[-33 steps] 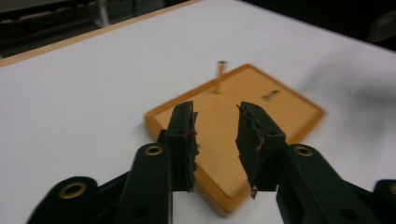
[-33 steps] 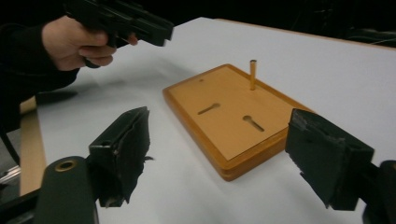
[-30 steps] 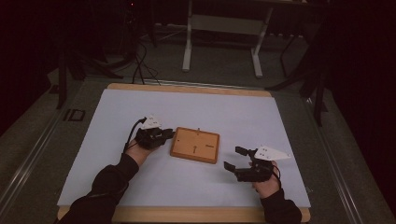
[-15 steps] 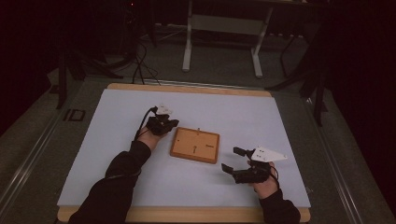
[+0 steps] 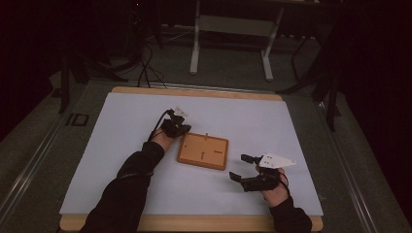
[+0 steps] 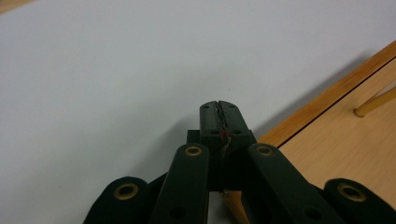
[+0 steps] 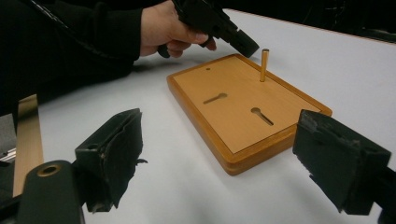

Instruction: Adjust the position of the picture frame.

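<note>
— Left gripper (image 5: 182, 127): what's its state?
— Jaws pressed together with nothing between them, at the far left corner of the wooden board (image 5: 203, 151), just beside its upright peg (image 7: 264, 64).
— And the board?
— Flat on the white sheet (image 5: 121, 145), mid-table.
— Right gripper (image 5: 239, 167)?
— Jaws spread wide, empty, near the board's right edge without touching it.

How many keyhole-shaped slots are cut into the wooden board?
2. On the wooden board, one keyhole slot lies near the middle toward the person's hand, the other keyhole slot nearer the front edge. A small round hole is separate.
</note>
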Tool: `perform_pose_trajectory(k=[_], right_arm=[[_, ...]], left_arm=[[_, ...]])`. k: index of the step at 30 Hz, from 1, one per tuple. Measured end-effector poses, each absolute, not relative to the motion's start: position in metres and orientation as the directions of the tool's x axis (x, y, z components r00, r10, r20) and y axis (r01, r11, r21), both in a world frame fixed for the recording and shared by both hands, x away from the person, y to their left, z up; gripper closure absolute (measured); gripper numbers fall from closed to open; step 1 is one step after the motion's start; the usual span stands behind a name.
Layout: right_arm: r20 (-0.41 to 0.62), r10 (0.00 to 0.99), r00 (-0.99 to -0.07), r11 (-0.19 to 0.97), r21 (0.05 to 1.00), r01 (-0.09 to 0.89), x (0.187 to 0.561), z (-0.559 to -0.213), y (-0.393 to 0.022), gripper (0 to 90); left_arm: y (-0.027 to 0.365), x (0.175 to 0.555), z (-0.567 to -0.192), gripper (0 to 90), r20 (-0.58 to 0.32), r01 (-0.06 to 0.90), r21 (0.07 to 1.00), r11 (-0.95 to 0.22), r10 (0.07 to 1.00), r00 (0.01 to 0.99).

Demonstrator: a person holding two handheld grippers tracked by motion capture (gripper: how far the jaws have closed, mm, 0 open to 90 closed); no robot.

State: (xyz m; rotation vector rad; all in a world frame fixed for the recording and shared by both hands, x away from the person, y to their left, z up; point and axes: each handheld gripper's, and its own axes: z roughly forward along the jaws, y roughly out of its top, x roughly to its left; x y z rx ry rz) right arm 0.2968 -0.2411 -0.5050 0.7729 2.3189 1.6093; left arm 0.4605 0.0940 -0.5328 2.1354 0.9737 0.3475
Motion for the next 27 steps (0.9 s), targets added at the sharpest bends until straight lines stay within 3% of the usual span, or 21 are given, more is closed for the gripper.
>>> perform_pose_trajectory(k=[10,27], right_arm=[[0.134,0.517,-0.846,0.265,0.914,0.307,0.299,-0.506,-0.24,15.4],[0.143,0.517,-0.844,0.253,0.916,0.31,0.299,-0.504,-0.24,15.4]], left_arm=[[0.089,0.463,-0.526,89.9,-0.023,0.543,0.677,-0.496,0.723,0.69],[0.097,0.446,-0.526,89.9,-0.043,0.559,0.675,-0.482,0.73,0.682]])
